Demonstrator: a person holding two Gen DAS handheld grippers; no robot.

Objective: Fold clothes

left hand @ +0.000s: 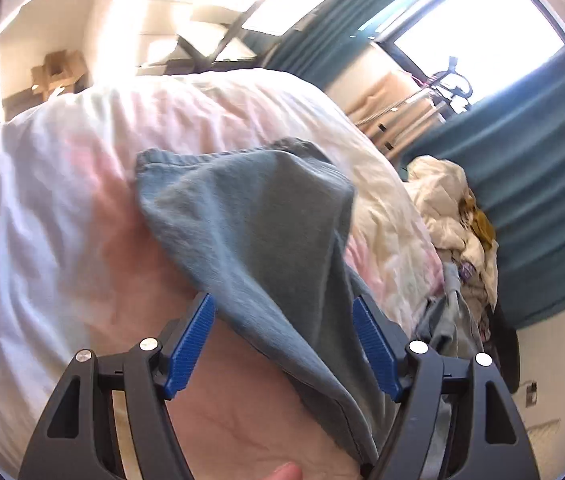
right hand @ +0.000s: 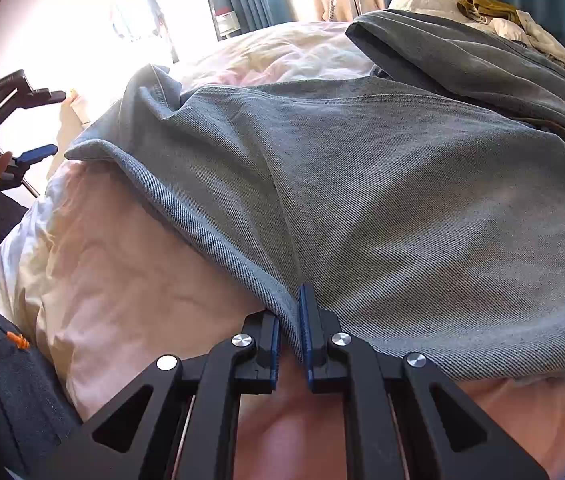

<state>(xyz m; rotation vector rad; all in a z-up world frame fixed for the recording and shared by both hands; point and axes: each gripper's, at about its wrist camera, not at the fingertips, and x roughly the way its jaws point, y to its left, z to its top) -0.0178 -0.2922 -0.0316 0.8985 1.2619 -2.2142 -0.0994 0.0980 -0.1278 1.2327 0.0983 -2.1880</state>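
Note:
Blue-grey denim jeans (right hand: 382,184) lie spread over a bed. My right gripper (right hand: 291,320) is shut on a fold of their near edge, and the cloth rises between the blue pads (right hand: 305,320). In the left wrist view a leg of the jeans (left hand: 250,216) drapes across the duvet and passes between the jaws of my left gripper (left hand: 282,302). Those jaws stand wide open and the pads (left hand: 192,344) do not press the cloth. The left gripper (right hand: 48,124) also shows at the far left of the right wrist view, open and clear of the jeans, with a hand behind it.
The bed carries a rumpled pink-white duvet (left hand: 66,208). A pile of pale clothes (left hand: 454,208) sits at its far corner, also seen as a heap (right hand: 482,12). Teal curtains (left hand: 534,184) and a bright window (left hand: 478,36) lie beyond.

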